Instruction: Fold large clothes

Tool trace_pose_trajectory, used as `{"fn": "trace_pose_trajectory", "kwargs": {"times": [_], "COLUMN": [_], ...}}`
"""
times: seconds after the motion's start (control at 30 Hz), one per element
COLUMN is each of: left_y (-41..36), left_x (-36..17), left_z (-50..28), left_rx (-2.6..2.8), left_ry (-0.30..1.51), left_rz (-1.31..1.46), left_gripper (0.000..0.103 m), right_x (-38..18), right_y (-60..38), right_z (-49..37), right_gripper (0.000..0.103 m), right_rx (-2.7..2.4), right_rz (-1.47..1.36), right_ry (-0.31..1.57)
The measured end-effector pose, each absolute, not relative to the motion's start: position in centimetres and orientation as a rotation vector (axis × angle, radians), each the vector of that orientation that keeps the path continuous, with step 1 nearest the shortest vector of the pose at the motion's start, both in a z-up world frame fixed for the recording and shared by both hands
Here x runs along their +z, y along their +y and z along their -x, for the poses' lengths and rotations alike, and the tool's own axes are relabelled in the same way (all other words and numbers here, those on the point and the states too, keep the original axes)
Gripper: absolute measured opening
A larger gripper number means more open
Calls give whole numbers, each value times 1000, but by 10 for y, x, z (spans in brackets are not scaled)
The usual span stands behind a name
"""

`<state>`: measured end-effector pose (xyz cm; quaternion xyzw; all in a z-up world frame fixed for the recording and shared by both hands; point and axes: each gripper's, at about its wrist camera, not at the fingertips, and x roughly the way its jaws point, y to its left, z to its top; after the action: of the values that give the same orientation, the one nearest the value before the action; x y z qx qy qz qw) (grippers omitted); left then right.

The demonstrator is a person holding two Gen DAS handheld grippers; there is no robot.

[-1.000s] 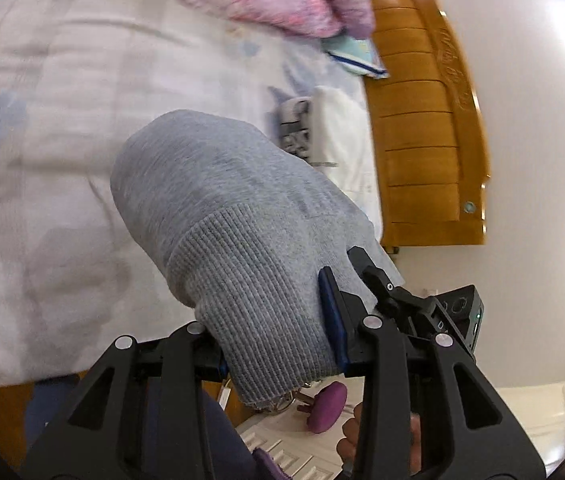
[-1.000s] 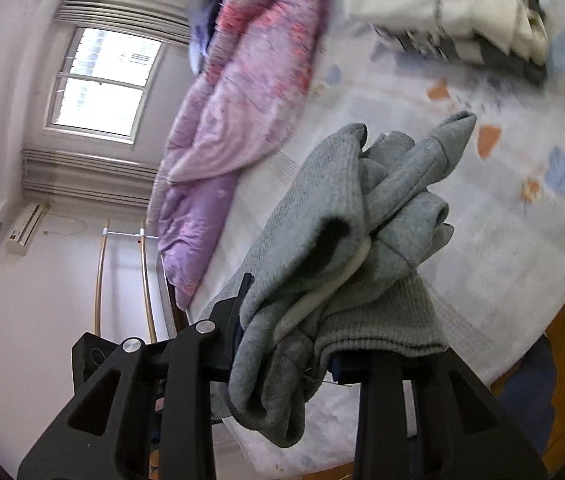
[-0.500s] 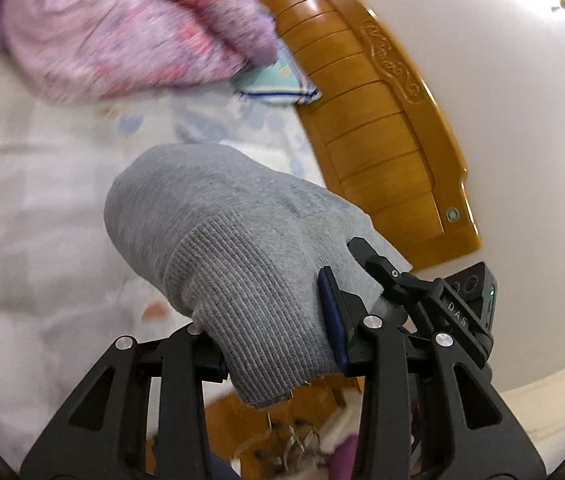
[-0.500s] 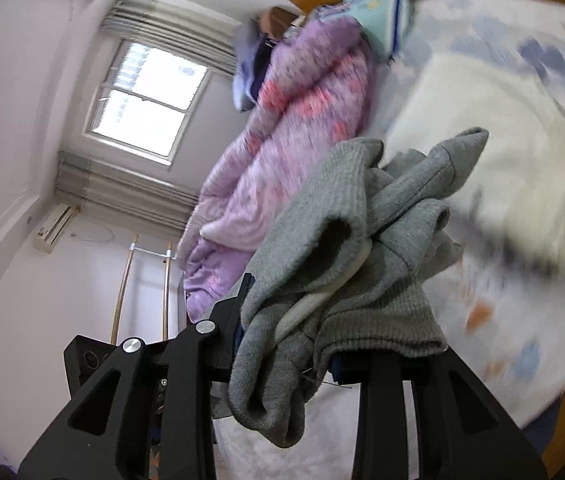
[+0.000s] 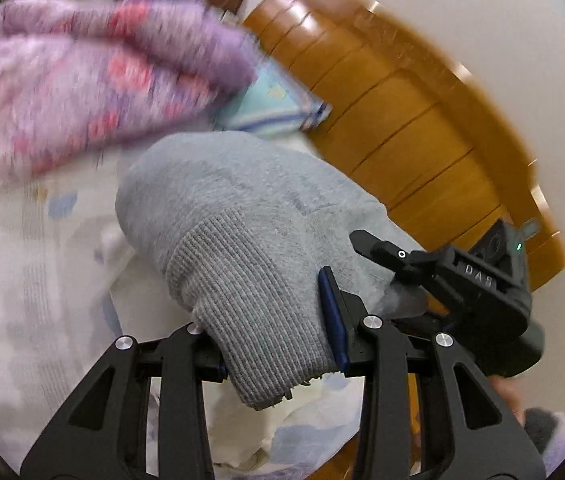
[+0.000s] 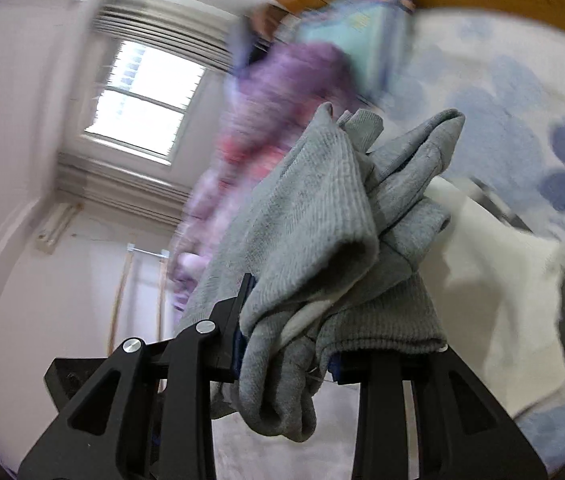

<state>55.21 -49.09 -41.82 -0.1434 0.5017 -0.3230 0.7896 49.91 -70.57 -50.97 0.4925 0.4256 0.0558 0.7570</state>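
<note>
A grey knit sweatshirt (image 5: 242, 216) with a ribbed hem is bunched up and held in the air above the bed. My left gripper (image 5: 278, 344) is shut on its ribbed edge. My right gripper (image 6: 290, 344) is shut on several bunched folds of the same grey sweatshirt (image 6: 322, 220). The right gripper's black body (image 5: 474, 280) shows at the right of the left wrist view, close beside my left one. The fingertips of both are hidden in the cloth.
A pink and purple quilt (image 5: 82, 80) lies on the bed. A wooden headboard (image 5: 422, 132) stands behind, with a blue-edged pillow (image 5: 274, 108) against it. A white folded garment (image 6: 494, 280) lies on the flowered sheet (image 6: 522, 120). A window (image 6: 142, 100) is on the far wall.
Both grippers have swung with the grey sweatshirt toward the head of the bed. The headboard, quilt and white garment now fill more of the views. The grips have not changed.
</note>
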Motion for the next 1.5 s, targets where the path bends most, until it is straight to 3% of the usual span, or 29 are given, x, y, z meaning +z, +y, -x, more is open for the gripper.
{"fn": "trace_pose_trajectory", "kwargs": {"times": [0.07, 0.3, 0.4, 0.5, 0.53, 0.57, 0.73, 1.03, 1.5], "left_y": [-499, -512, -512, -511, -511, -511, -491, -415, -326], "left_x": [-451, -490, -504, -521, -525, -528, -534, -513, -471], "left_z": [-544, -522, -508, -496, -495, -491, -477, -494, -494], "left_rx": [-668, -653, -663, -653, -650, -648, -643, -493, -309], "left_ry": [1141, 1159, 1220, 1321, 1338, 1350, 1380, 1368, 1306], "left_rz": [291, 203, 169, 157, 145, 126, 126, 226, 207], "left_gripper": [36, 36, 40, 63, 79, 81, 86, 90, 94], "right_x": [-538, -577, -589, -603, -606, -610, -621, -569, -491], "right_y": [-709, -715, -714, -711, -710, -709, -705, -675, -497], "right_z": [-491, -476, -472, -471, -471, -471, -465, -465, -481], "right_gripper": [28, 28, 33, 48, 53, 56, 73, 73, 75], "right_rx": [101, 67, 21, -51, -71, -86, -198, -297, -64], "right_rz": [-1088, -1102, -1069, -971, -940, -921, -761, -594, -161], "right_ry": [995, 1090, 1165, 1256, 1284, 1303, 1390, 1403, 1339]}}
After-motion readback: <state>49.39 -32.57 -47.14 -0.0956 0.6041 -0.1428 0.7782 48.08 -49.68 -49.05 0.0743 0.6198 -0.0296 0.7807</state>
